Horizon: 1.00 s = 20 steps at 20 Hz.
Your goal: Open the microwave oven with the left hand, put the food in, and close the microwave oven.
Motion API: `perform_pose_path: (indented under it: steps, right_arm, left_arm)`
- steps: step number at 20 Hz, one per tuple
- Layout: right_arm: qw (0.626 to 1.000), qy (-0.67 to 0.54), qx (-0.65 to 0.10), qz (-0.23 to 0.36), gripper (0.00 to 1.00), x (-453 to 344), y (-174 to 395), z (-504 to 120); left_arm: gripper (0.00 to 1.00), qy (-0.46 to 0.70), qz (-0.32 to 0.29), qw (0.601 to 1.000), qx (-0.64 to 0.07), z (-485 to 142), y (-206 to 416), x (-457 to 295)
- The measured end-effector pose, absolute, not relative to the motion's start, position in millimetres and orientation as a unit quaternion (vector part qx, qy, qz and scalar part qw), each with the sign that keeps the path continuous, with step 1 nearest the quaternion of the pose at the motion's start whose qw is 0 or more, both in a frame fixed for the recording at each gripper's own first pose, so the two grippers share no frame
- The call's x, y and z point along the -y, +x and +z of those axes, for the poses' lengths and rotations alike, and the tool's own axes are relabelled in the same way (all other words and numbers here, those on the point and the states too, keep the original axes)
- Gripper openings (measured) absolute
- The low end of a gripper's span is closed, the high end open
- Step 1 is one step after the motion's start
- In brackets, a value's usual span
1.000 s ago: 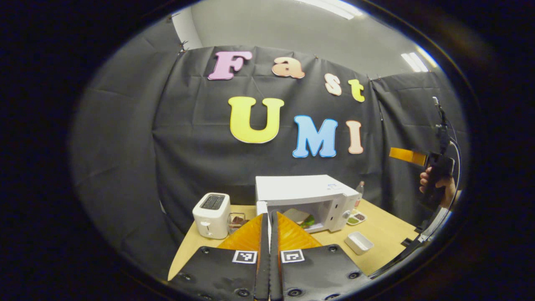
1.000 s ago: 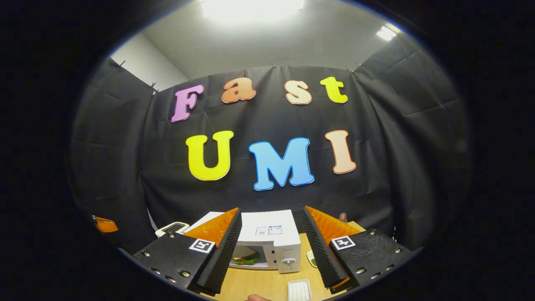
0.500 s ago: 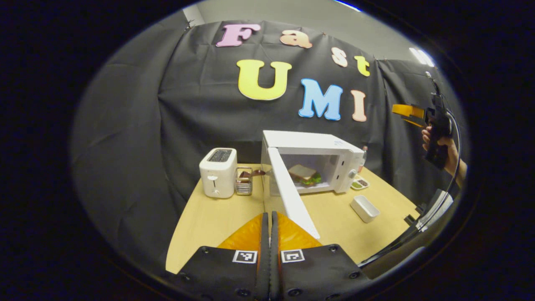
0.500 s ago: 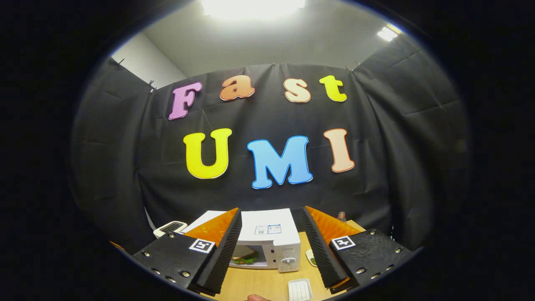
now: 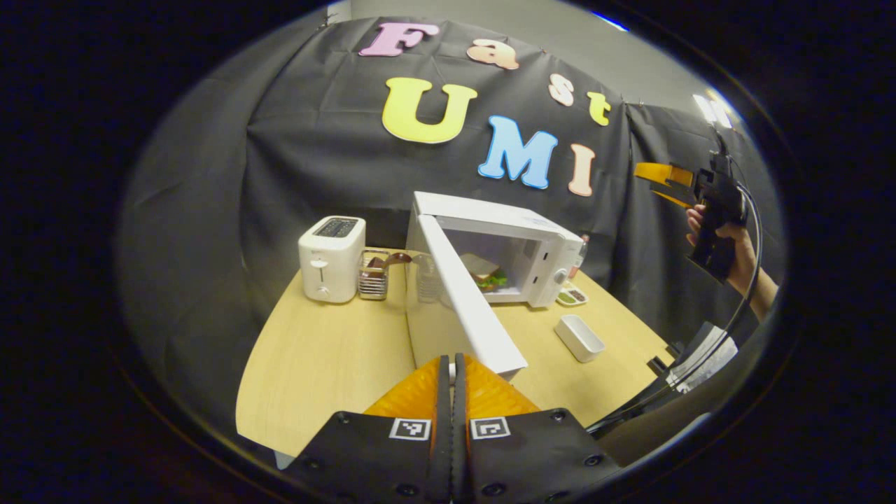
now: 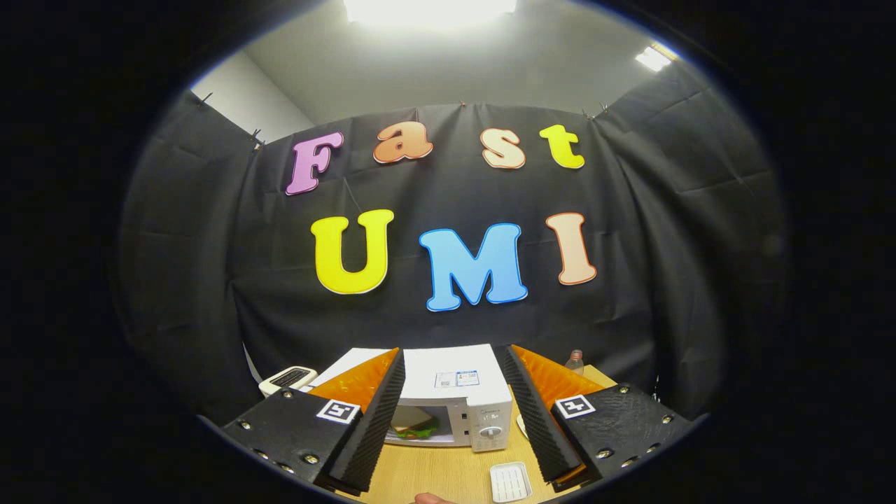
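Two ridged orange fingers of the left gripper (image 5: 452,374) sit pressed together, empty, just short of the boxy white microwave's (image 5: 521,241) flat, swung-open door (image 5: 465,308). Sandwich (image 5: 484,271) lies inside. Right gripper (image 6: 453,406) hangs spread wide, holding nothing, above the smooth wooden table (image 5: 329,357).

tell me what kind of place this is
Probably a staged kitchen corner in a recording booth rather than a real kitchen: a microwave with its door open and a toaster share a small wooden table, with black cloth hung behind.
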State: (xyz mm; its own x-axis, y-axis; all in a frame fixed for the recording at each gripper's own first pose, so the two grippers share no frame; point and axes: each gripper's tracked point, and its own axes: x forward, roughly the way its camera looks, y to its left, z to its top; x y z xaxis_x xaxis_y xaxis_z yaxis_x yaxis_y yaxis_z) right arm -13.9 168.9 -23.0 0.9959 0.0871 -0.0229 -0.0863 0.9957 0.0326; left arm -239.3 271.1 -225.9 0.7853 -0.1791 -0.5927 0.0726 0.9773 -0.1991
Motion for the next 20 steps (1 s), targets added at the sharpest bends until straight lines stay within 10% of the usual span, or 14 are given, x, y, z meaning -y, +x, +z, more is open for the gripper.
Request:
perform_pose_path:
  steps: [20]
  right_arm:
    - [0.999,0.003,0.007,0.050,0.86,-82.3,16.8,-3.9]
  left_arm:
    - [0.07,-0.111,-0.143,0.929,-0.324,-253.3,-130.0,-101.0]
